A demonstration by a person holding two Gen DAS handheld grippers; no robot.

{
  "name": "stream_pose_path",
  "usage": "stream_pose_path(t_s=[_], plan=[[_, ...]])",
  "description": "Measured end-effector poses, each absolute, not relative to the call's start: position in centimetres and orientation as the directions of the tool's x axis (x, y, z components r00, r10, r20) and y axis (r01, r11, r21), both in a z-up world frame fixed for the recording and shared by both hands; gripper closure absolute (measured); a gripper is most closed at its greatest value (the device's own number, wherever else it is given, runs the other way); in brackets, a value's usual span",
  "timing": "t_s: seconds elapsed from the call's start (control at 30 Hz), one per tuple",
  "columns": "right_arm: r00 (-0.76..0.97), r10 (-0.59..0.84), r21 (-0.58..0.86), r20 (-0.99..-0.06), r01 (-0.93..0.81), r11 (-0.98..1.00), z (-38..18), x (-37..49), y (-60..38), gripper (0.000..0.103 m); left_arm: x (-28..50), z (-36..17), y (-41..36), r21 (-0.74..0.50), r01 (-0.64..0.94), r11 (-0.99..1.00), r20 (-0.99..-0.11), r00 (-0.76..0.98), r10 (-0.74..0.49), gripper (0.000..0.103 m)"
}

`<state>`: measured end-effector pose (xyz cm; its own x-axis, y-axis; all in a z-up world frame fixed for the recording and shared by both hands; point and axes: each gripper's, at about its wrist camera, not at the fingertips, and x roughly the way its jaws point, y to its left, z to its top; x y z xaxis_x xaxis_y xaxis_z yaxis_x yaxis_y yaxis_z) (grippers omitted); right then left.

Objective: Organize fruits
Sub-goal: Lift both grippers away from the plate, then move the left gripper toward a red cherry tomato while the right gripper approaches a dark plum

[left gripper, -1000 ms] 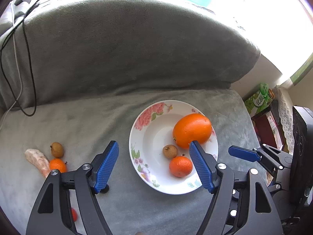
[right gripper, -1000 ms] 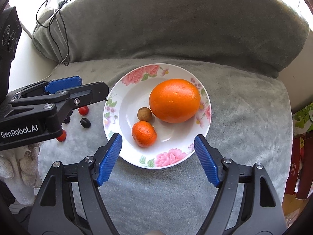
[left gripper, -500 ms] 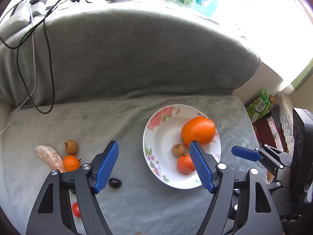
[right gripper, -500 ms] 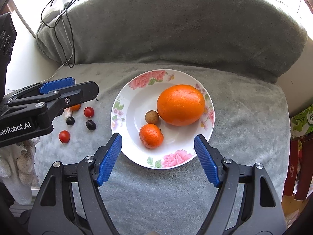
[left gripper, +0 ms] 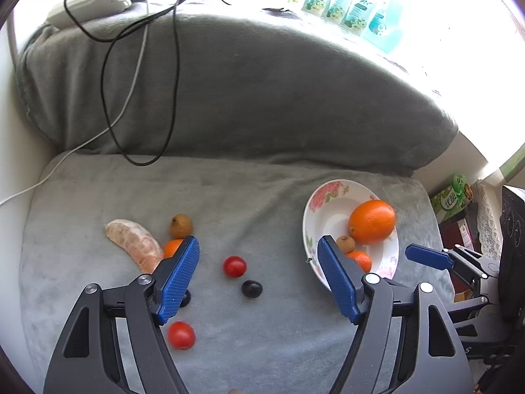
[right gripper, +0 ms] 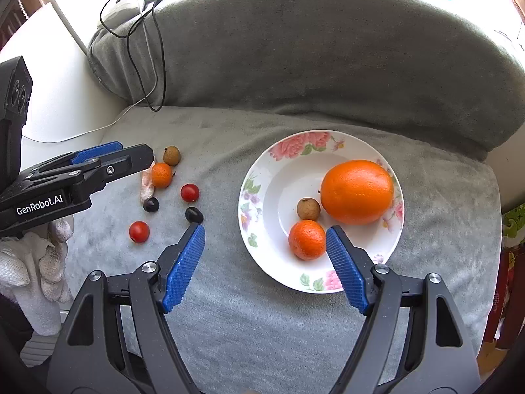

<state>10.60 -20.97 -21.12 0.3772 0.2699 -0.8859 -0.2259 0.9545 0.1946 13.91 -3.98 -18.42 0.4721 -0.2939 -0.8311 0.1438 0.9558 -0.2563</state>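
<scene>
A floral plate [right gripper: 259,177] [left gripper: 315,203] on the grey cushion holds a big orange [right gripper: 357,191] [left gripper: 371,221], a small mandarin [right gripper: 307,239] and a brown longan [right gripper: 308,208]. Left of it lie loose fruits: two cherry tomatoes [left gripper: 234,266] [left gripper: 180,335], dark grapes [left gripper: 251,288], a mandarin [left gripper: 172,247], a longan [left gripper: 180,225] and a peeled citrus segment [left gripper: 134,243]. My left gripper [left gripper: 259,279] is open and empty above the loose fruits. My right gripper [right gripper: 265,267] is open and empty at the plate's near-left rim.
The grey sofa backrest [left gripper: 246,98] rises behind the seat. Black and white cables [left gripper: 137,75] hang over its left part. Boxes and packets [left gripper: 451,197] stand at the right beyond the cushion edge. A gloved hand [right gripper: 36,262] holds the left gripper.
My left gripper has swung left, away from the plate, bringing the tomatoes and grapes between its fingers. The right gripper has shifted slightly left; the plate now sits more to its right.
</scene>
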Motion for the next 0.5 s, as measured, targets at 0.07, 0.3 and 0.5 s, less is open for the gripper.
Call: stream_pose_path(t_s=[0.07,0.3,0.5], plan=[[0.373,0.276,0.198,-0.886,-0.235,0.952,-21.2,10.8,-20.4,0.024,13.6,-18.7,-2.6,-0.252,0.116,0.961,-0.836,0.474,-0.277,0.028],[0.35,0.3,0.208,-0.888,-0.276,0.938,-22.0,12.1,-18.4,0.024,11.5,-20.0,2.2,-0.245,0.018,0.969,-0.849,0.478,-0.224,0.028],[0.327,0.311,0.199,-0.892,-0.333,0.922,-22.6,13.4,-16.3,0.024,9.5,-21.6,5.1,-0.243,-0.06,0.968,-0.866,0.463,-0.188,0.028]])
